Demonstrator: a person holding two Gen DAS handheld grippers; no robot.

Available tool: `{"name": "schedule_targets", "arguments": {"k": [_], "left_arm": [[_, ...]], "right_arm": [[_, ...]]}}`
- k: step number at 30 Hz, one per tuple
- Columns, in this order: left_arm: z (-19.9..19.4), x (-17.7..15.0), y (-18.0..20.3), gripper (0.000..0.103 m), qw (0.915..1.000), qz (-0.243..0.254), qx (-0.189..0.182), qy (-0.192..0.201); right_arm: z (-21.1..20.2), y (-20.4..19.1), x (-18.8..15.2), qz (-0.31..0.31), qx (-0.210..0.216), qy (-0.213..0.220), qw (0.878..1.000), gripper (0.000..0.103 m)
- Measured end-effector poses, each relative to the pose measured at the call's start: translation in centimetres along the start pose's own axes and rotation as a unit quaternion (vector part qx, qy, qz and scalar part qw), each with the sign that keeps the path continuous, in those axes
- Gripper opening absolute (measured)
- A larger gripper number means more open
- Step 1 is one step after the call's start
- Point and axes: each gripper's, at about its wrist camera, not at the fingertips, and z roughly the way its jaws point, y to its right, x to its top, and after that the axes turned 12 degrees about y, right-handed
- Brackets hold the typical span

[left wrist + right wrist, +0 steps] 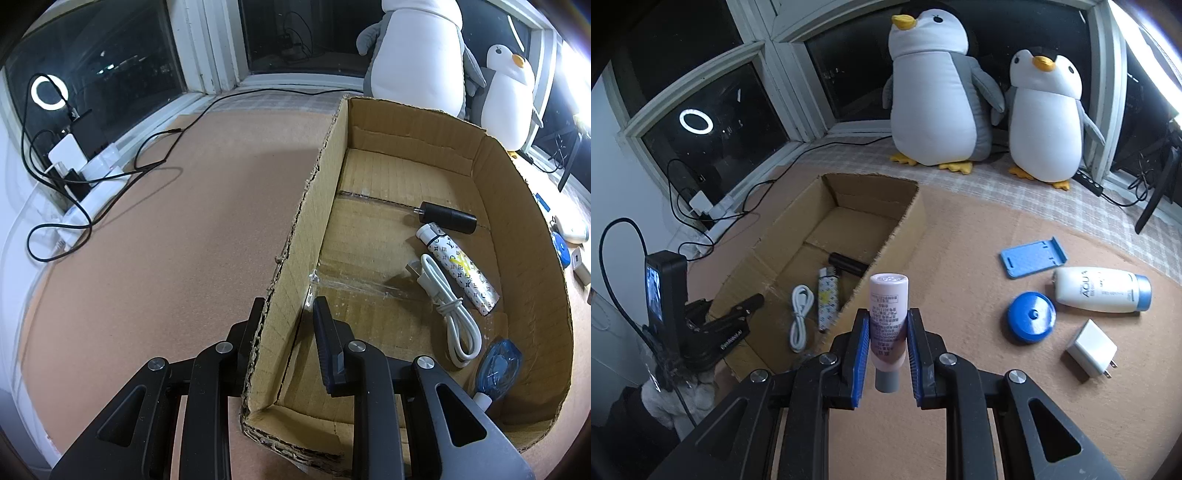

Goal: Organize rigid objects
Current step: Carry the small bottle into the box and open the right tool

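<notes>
While my left gripper point(286, 317) straddles the cardboard box point(321, 177) wall without clamping, my right gripper point(886, 325) clenches a pink tube point(888, 314) just beside that box.

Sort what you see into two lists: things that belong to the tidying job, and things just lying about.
Job:
cardboard box
pink tube in the right hand-held gripper
left hand-held gripper straddling the box wall
lotion bottle
blue holder
blue disc
white charger

Lying about:
plush penguins
power strip
</notes>
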Motion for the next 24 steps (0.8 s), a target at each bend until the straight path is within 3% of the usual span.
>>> {"name": "schedule_targets", "arguments": {"k": [12,24], "left_arm": [[0.0,0.0,0.0,0.023,1.0000,-0.003,0.000,0.001],[0.0,0.0,0.0,0.023,1.0000,-0.003,-0.001,0.002]], "right_arm": [[3.2,-6.2,1.0,-0.061,0.023,-0.010,0.998,0.018],[6.0,-8.1,-0.1,-0.084,0.027,-0.043,0.995,0.018]]}}
